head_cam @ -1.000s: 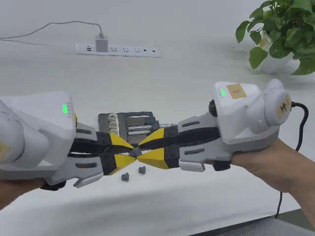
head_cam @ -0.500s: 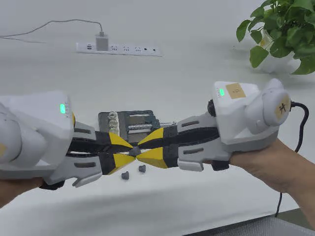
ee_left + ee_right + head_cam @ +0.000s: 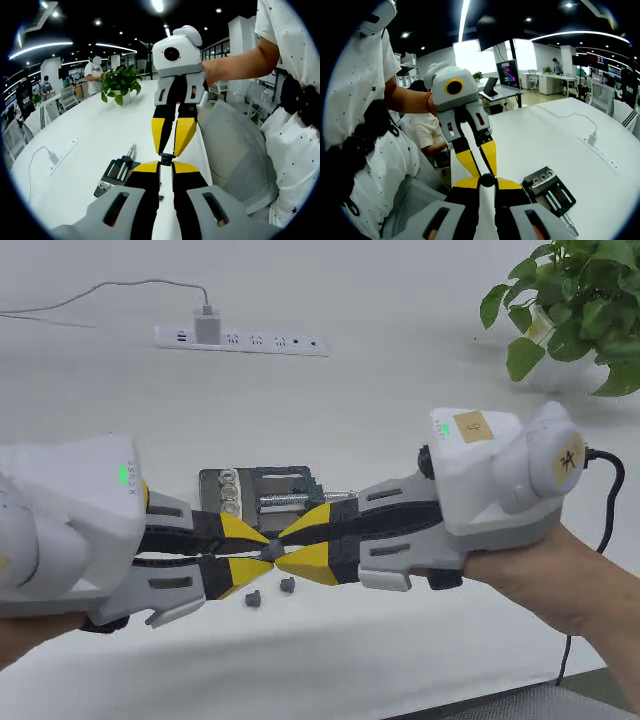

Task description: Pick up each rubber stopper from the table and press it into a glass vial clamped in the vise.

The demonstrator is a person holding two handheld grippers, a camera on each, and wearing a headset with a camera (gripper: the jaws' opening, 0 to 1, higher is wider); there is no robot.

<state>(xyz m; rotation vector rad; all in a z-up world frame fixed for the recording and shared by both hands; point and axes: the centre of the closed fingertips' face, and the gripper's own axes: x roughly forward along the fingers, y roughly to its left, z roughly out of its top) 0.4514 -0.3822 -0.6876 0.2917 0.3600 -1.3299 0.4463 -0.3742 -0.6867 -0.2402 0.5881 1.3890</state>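
My left gripper [image 3: 266, 553] and right gripper [image 3: 280, 551] meet tip to tip above the table, in front of the vise [image 3: 290, 480]. A small grey rubber stopper [image 3: 272, 552] sits between the two sets of yellow fingertips, and both pairs of jaws stand narrowed on it. The stopper [image 3: 166, 159] shows at my left gripper [image 3: 166, 167] in its own view, and the stopper [image 3: 487, 181] at my right gripper [image 3: 487, 183] in that view. Glass vials [image 3: 229, 485] stand clamped at the vise's left end. Two loose stoppers [image 3: 253, 598] [image 3: 288, 585] lie on the table below the tips.
A white power strip [image 3: 240, 341] with a plugged charger lies at the back. A potted plant [image 3: 575, 300] stands at the back right. A black cable [image 3: 608, 490] trails off the right gripper. The table's front edge runs close below the hands.
The left gripper has sunk slightly and drawn a little left. The two sets of tips stay together on the stopper, and the right gripper has barely moved.
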